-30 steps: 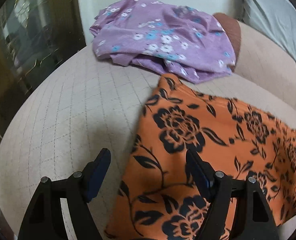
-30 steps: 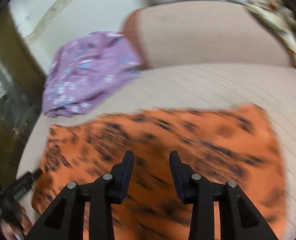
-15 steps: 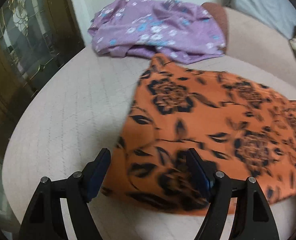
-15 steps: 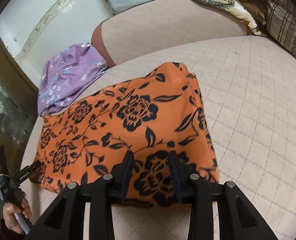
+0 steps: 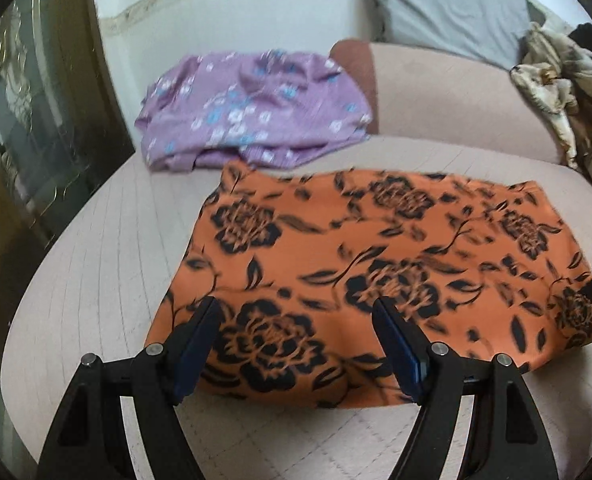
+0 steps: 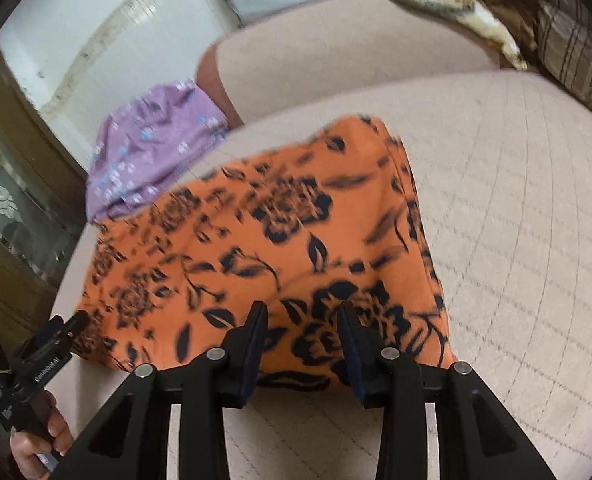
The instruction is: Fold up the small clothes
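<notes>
An orange garment with black flowers (image 5: 376,264) lies folded flat on the beige quilted cushion (image 5: 95,280); it also shows in the right wrist view (image 6: 263,248). My left gripper (image 5: 296,320) is open and empty, over the garment's near left edge. My right gripper (image 6: 302,320) is open and empty, over the garment's near right edge. The left gripper also shows at the lower left of the right wrist view (image 6: 59,332), held in a hand.
A purple flowered garment (image 5: 251,112) lies bunched at the back of the cushion, also in the right wrist view (image 6: 151,144). Behind are a beige backrest (image 5: 448,92), a grey pillow (image 5: 448,12) and a patterned blanket (image 5: 556,76). A dark glass cabinet (image 5: 23,120) stands left.
Both grippers have pulled back toward the cushion's near edge and stayed open. The orange garment lies flat, now farther from both cameras.
</notes>
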A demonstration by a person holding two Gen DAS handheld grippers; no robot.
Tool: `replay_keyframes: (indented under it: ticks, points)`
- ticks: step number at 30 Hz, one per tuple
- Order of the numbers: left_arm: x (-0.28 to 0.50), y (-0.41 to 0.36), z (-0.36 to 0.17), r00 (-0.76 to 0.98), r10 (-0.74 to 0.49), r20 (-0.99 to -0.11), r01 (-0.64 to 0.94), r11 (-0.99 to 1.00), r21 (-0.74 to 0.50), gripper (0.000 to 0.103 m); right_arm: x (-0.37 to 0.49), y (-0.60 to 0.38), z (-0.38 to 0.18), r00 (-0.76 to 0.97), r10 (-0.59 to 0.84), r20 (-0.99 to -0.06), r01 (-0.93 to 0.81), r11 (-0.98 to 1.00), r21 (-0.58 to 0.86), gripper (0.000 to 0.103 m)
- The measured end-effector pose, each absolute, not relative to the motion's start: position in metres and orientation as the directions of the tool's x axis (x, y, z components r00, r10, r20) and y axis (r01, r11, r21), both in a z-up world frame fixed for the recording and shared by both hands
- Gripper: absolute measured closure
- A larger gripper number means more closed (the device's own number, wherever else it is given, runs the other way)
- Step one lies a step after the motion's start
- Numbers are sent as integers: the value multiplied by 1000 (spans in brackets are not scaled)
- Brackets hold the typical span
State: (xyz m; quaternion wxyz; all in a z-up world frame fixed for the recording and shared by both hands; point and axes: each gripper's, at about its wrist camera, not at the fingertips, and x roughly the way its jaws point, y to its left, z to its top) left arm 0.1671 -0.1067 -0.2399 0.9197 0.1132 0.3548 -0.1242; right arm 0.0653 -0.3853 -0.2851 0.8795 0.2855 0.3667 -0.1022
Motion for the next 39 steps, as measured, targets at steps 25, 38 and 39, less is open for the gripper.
replay_keyframes:
  ticks: [25, 38, 39]
  points:
    - [171, -111, -230, 733, -191, -653, 336, 936, 104, 25, 109, -327, -276, 720, 101, -687, 227, 901, 371, 63]
    - [169, -99, -223, 756, -156, -636, 293, 949, 116, 25, 111, -323, -280, 710, 116, -695, 214, 904, 369, 63]
    - [169, -98, -222, 757, -154, -635, 290, 950, 116, 25, 111, -322, -280, 710, 117, -694, 212, 905, 370, 63]
